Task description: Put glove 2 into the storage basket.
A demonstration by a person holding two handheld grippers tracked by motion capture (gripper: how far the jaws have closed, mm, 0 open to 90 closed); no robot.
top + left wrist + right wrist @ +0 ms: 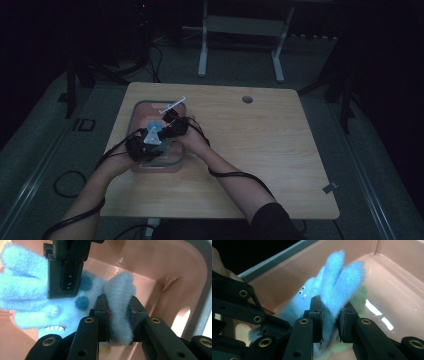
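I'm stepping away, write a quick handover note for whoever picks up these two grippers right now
Left gripper: shut on a fold of the blue fluffy toy, jaws pinching it from both sides.
Right gripper: shut on the same toy's upright ear-like flaps.
Where things are: the toy hangs between the two grippers, low inside the pink tub at the table's left side. A white stick-like piece lies across the tub's far rim.
Done: toy gripped by both and brought into the tub.
Left: probably set it on the tub floor and open both jaws; whether it touches the bottom already I cannot tell.
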